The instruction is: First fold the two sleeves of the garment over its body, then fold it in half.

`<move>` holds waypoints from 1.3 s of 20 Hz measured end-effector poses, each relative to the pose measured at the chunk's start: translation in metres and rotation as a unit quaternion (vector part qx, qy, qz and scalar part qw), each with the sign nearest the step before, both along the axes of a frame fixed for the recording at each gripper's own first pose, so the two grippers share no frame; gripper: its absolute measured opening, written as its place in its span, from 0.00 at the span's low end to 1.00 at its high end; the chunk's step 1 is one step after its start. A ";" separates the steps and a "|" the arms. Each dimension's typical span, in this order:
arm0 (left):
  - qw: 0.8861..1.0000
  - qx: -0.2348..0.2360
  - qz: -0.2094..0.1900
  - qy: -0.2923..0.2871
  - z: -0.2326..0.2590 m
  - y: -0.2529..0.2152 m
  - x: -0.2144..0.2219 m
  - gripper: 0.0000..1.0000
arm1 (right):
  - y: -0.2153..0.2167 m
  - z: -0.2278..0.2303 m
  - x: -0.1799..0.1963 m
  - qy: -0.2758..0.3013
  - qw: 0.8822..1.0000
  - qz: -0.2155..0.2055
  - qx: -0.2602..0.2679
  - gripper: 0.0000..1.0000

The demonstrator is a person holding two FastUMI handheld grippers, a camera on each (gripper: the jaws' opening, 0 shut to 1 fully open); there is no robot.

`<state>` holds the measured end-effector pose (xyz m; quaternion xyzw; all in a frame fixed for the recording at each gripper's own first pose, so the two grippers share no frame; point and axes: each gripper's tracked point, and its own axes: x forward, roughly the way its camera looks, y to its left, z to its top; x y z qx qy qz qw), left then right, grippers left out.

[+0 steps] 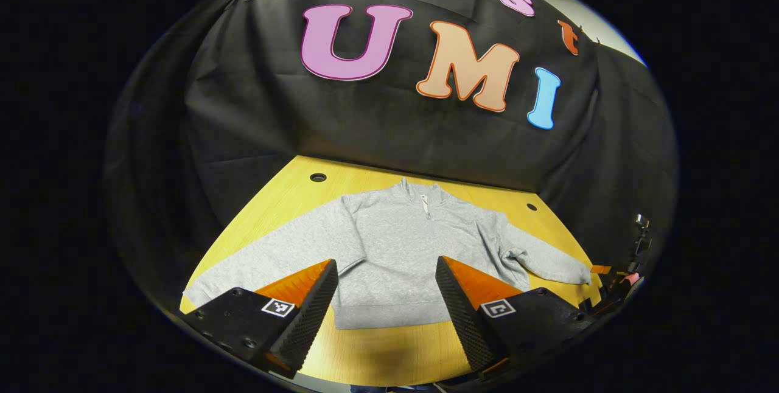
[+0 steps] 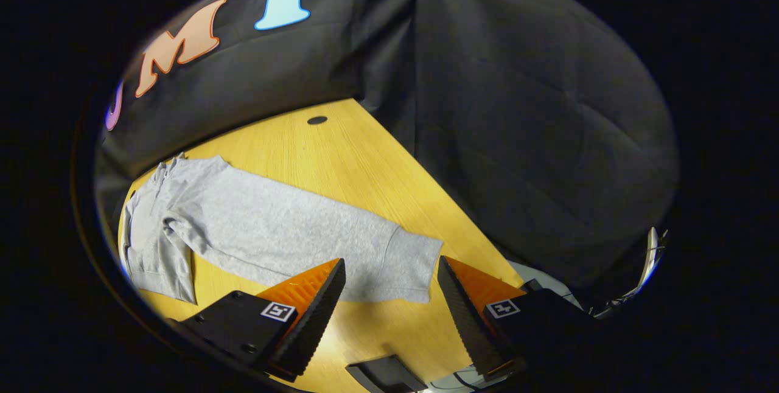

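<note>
Both grippers, the left gripper [image 1: 386, 302] and right gripper [image 2: 389, 302], are held apart and empty above the grey quarter-zip sweatshirt [image 1: 401, 247] spread ahead on the wooden table [image 1: 389, 350], so the first sleeve fold is judged pending, with the cuff [image 2: 414, 268] to be pinched next.

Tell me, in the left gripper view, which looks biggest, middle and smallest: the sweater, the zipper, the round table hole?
1. Gray sweater, spread flat on the table.
2. Zipper at its collar.
3. Round hole in the table.
The last two look close, so unsure.
</note>
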<state>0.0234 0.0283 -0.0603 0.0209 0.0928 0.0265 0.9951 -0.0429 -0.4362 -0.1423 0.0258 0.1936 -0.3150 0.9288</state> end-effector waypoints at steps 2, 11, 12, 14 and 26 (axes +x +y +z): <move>1.000 0.001 0.002 0.006 -0.002 -0.003 0.000 0.94 | -0.002 -0.016 0.004 0.012 1.000 0.005 0.015 0.96; 1.000 0.007 0.001 0.006 -0.008 -0.015 0.000 0.94 | -0.004 -0.048 0.008 0.055 0.997 0.015 0.049 0.87; 1.000 0.007 -0.001 0.007 -0.008 -0.017 0.001 0.94 | -0.002 -0.050 0.009 0.059 0.997 0.020 0.051 0.88; 1.000 0.008 -0.003 0.009 -0.007 -0.017 0.001 0.94 | 0.004 -0.047 0.012 0.060 0.997 0.022 0.052 0.55; 1.000 -0.002 -0.008 0.006 -0.008 -0.002 -0.009 0.94 | 0.030 -0.034 0.017 0.049 0.998 0.009 0.024 0.20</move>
